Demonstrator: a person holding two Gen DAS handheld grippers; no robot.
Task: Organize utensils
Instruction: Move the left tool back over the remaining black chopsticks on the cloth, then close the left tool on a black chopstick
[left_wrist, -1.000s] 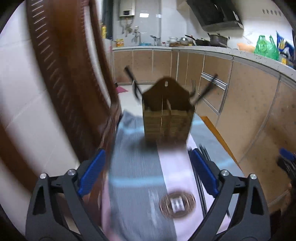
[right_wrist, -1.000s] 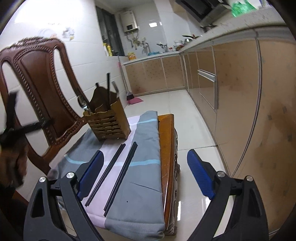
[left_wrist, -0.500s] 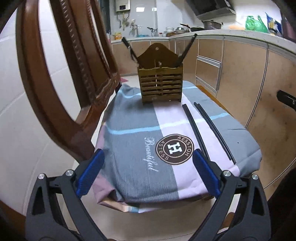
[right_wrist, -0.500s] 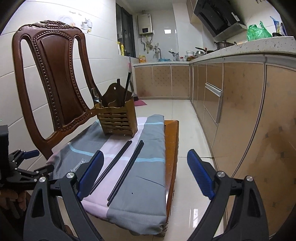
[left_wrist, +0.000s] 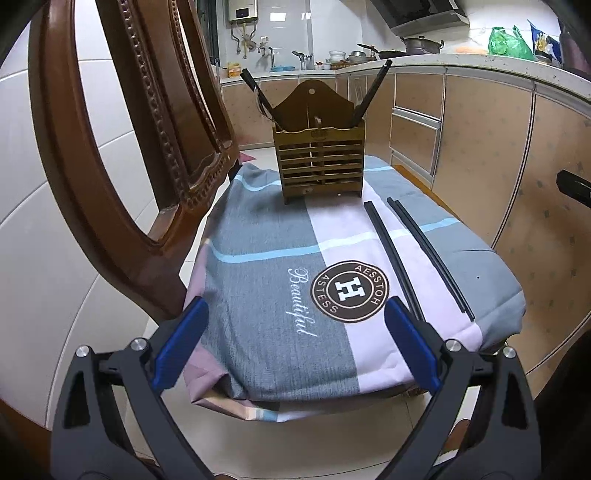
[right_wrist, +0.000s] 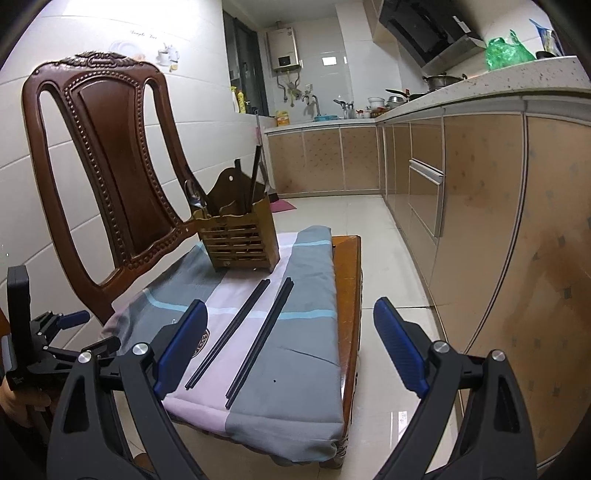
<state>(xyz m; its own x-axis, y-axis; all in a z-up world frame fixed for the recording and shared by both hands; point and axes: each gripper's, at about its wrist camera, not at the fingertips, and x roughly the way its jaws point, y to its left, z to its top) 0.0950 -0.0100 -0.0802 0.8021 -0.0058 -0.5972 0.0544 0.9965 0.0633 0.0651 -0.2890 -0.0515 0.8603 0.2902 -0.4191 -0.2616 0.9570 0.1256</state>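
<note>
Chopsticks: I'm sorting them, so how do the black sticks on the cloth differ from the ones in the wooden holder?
The loose chopsticks lie flat on the checked cloth in two pairs; the sticks in the holder stand tilted in the wooden holder. Loose ones show full length; held ones only their upper parts. Both are black and slim.

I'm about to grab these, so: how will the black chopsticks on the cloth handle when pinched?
The chopsticks look thin, straight and stiff, so probably light. Smooth and lying flat on the soft cloth, they may slip or turn between the fingers.
</note>
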